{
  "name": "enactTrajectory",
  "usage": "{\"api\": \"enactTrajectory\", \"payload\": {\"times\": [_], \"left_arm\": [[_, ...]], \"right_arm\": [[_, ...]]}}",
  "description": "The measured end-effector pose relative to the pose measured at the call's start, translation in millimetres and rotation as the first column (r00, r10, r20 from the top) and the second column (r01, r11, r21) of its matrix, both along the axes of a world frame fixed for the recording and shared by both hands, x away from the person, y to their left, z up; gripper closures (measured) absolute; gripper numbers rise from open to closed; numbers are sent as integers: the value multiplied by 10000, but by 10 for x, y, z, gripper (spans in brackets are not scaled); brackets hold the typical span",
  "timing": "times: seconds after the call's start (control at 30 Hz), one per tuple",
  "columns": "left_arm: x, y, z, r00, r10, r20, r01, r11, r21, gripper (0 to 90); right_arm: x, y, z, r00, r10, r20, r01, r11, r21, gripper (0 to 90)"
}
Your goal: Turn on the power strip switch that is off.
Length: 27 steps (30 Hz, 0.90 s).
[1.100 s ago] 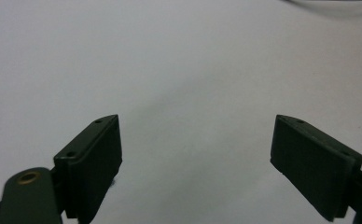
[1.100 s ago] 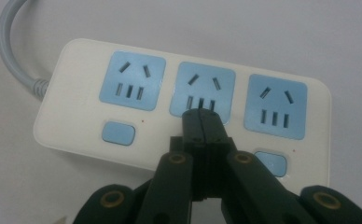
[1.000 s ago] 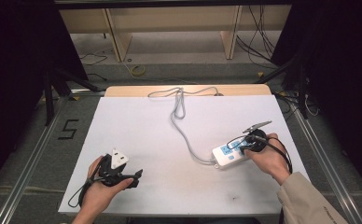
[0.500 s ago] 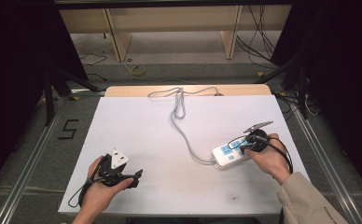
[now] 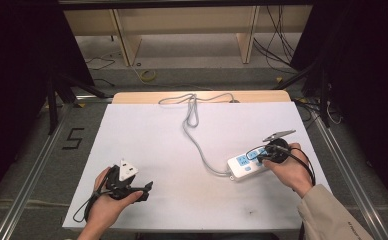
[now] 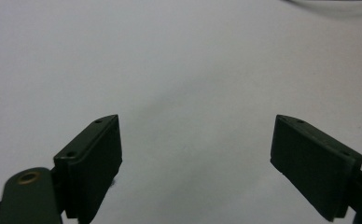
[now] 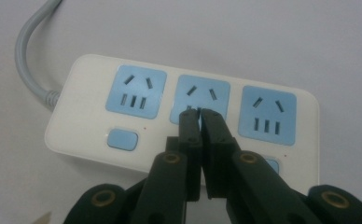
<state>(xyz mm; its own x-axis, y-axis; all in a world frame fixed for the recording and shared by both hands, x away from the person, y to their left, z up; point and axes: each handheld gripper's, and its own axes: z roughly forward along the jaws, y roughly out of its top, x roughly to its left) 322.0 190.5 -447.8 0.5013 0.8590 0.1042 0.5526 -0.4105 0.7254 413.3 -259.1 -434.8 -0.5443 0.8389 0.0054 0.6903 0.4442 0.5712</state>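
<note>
High view: a white power strip (image 5: 247, 165) was seen lying on the right part of the white table (image 5: 152, 140), its grey cord (image 5: 194, 127) looping toward the far edge. Three pale blue sockets and small blue buttons were shown on its top in the right gripper view (image 7: 184, 112). The right gripper (image 7: 200, 116) was pressed together, with nothing between its jaws, its tips over the middle socket. The left gripper (image 6: 195, 154), held near the front left, was spread wide above bare table.
</note>
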Motion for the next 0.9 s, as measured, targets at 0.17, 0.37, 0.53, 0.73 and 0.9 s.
{"api": "enactTrajectory", "payload": {"times": [0.17, 0.37, 0.53, 0.73, 0.9], "left_arm": [[-1, -2, 0, 10000, 0, -1, 0, 10000, 4, 160], [-2, -2, -2, 10000, 7, -10, -7, 10000, 0, 160], [-3, -2, -3, 10000, 20, -27, -20, 10000, 0, 160], [-2, -2, -6, 10000, 34, -44, -34, 10000, 4, 160], [-2, -3, -7, 10000, 34, -51, -34, 10000, 21, 160]], "right_arm": [[-17, -6, 14, 9999, 58, 92, -58, 10000, 61, 853], [-58, -23, 39, 9995, 129, 282, -136, 9997, 219, 822], [-94, -44, 60, 9992, 127, 386, -140, 9993, 337, 808], [-140, -62, 72, 9987, 104, 496, -127, 9988, 466, 788], [-173, -73, 82, 9981, 155, 602, -187, 9984, 530, 767]]}}
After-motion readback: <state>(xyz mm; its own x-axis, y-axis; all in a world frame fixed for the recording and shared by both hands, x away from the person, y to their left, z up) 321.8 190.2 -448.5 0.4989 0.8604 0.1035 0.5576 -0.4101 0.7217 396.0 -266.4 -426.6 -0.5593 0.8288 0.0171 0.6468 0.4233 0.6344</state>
